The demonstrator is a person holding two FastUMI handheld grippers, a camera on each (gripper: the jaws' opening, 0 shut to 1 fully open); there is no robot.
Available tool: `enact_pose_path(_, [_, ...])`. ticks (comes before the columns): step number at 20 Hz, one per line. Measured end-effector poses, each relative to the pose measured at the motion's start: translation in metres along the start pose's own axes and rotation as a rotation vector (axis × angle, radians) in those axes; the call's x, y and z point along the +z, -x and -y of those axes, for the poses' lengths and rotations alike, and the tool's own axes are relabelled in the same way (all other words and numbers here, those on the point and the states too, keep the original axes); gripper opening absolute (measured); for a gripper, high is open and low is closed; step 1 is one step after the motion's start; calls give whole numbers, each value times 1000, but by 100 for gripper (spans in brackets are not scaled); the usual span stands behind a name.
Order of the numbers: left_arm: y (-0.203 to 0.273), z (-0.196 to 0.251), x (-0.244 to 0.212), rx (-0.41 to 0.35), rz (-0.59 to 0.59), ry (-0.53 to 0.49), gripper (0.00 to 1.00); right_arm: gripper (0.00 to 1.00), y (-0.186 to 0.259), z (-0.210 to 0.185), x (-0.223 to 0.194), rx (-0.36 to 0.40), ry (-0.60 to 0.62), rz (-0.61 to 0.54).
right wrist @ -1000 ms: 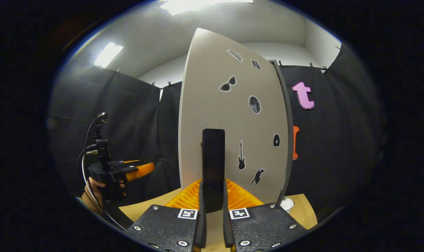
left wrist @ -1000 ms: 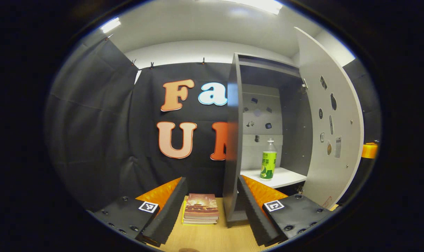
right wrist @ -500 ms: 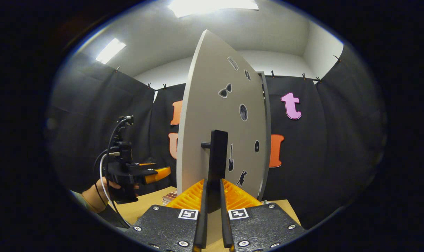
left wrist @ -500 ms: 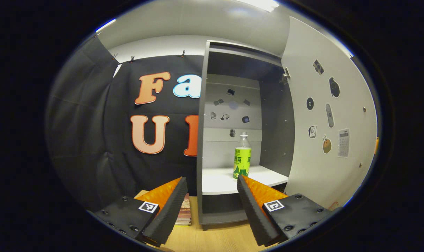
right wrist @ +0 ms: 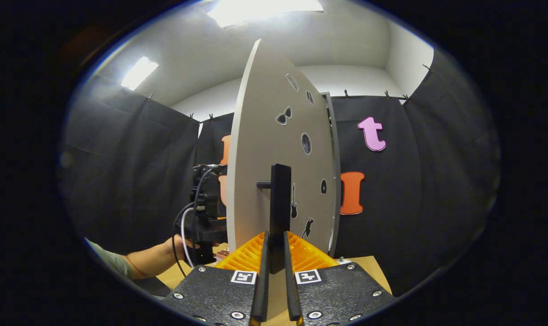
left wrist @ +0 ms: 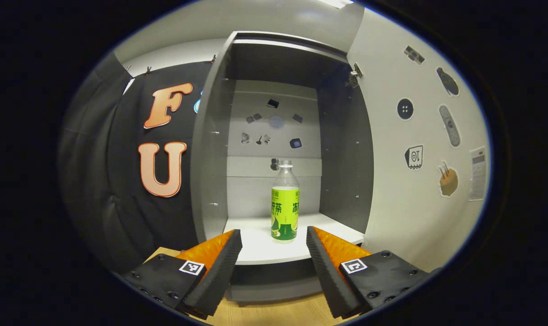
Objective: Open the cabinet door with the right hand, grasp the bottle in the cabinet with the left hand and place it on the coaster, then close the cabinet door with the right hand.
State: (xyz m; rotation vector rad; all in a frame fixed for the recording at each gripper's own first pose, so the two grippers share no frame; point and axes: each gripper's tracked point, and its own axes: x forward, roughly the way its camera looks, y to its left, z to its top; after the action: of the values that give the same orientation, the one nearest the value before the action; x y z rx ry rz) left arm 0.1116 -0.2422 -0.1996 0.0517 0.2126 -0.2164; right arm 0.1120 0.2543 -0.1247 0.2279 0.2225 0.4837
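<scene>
A clear bottle (left wrist: 284, 202) with a green label stands upright on the white shelf (left wrist: 274, 246) inside the grey cabinet (left wrist: 212, 136). My left gripper (left wrist: 274, 240) is open in front of the shelf, with the bottle centred beyond the gap and apart from both fingers. The cabinet door (left wrist: 418, 149) hangs wide open on the right. In the right gripper view, my right gripper (right wrist: 274, 246) is shut on the door's dark upright handle (right wrist: 279, 208), with the door (right wrist: 274, 149) seen nearly edge-on. The other gripper (right wrist: 203, 226) and the hand holding it sit left of the door.
The wooden table (left wrist: 278, 312) lies under the cabinet. Stickers dot the inside of the door (left wrist: 450, 131) and the cabinet's back wall (left wrist: 274, 136). A person's forearm (right wrist: 147, 262) reaches in from the left in the right gripper view.
My left gripper has swung toward the cabinet opening and come closer; the bottle now sits centred between its fingers. The books have left its view. The door has opened a little further.
</scene>
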Motion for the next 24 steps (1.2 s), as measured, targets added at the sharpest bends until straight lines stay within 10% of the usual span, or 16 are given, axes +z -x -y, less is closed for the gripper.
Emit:
enact_pose_path(11, [-113, 22, -21, 41, -34, -28, 92, 23, 3, 7, 2, 30, -44, 40])
enact_pose_path(24, [-193, 6, -37, 90, -105, 2, 94, 35, 5, 36, 0, -102, -118, 62])
